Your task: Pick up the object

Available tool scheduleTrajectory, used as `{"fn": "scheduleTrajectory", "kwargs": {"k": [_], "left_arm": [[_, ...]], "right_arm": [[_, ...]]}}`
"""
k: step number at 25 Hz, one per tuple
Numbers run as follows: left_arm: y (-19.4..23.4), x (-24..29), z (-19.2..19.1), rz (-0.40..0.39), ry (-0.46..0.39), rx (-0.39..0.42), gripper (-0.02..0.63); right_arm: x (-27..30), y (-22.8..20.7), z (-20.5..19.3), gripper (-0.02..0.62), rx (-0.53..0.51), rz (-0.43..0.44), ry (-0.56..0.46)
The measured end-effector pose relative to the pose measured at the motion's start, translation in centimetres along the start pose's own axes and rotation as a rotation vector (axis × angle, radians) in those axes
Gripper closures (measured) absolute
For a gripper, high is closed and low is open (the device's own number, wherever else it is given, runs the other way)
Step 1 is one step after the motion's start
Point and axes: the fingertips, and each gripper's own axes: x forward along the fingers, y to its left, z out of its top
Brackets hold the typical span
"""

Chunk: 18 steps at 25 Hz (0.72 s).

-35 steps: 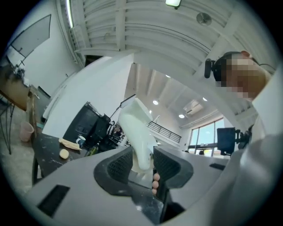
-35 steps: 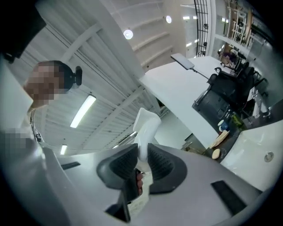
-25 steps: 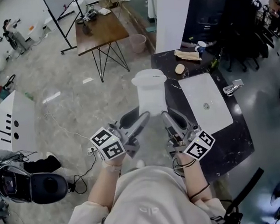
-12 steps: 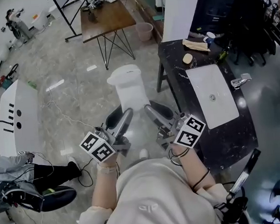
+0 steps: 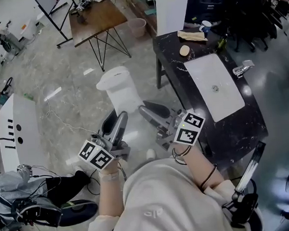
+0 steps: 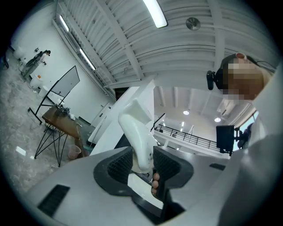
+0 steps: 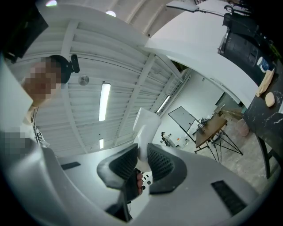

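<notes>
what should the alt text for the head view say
Seen from above, a person holds a white object over a pale floor, the left claw and right claw each clamped on it. A black table with a white basin stands to the right.

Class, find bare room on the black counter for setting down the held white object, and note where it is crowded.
Free: the black counter's near end, between the white basin and the counter's near edge. Crowded: the far end, with a cup, a tan packet and a round tan lump.
</notes>
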Motion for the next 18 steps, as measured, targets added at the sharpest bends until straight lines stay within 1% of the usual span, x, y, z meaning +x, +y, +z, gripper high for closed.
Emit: {"fn": "scheduleTrajectory", "kwargs": {"k": [3,8,13,18], "left_arm": [[0.2,-0.3,0.3,0.000,0.006,0.003,0.462],[0.2,0.2,-0.2,0.001,0.008,0.010,0.462],[0.4,-0.3,0.8,-0.008,0.008,0.012,0.462],[0.1,0.5,0.5,-0.021,0.015,0.008,0.462]], "right_arm": [[0.4,0.2,-0.2,0.512,0.007,-0.005,-0.004],[0.0,-0.4,-0.1,0.512,0.008,0.002,-0.009],[0.9,0.3,0.0,0.512,0.005,-0.002,-0.013],[0.2,-0.1,0.5,0.512,0.000,-0.013,-0.020]]}}
